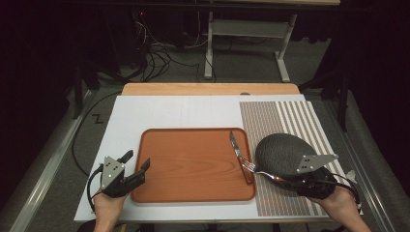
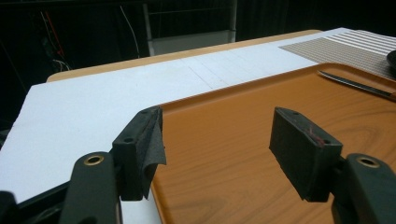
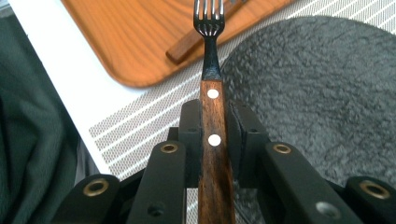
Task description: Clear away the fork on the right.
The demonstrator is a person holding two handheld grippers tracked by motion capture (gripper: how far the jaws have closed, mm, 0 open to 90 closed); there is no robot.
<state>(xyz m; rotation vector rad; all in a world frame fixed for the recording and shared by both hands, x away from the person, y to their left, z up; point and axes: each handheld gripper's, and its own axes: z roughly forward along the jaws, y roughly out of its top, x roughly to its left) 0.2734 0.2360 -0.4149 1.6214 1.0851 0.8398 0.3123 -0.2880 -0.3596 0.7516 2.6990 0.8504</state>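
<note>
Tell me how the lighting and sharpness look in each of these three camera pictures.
High view: the table is evenly lit, the room behind falls into black, detail is soft. Left gripper view: the orange tray shows a soft sheen, the near pads are slightly blurred, the background is dark. Right gripper view: the fork handle is sharp and bright, its tines a little soft.

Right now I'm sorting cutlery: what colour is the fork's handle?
Dark brown wood with pale rivets on the fork handle, clearest in the right gripper view.

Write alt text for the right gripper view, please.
Two black jaws clamp the wooden handle of a fork, whose tines point away toward the corner of an orange tray. A dark grey plate lies to the right, on a striped mat.
</note>
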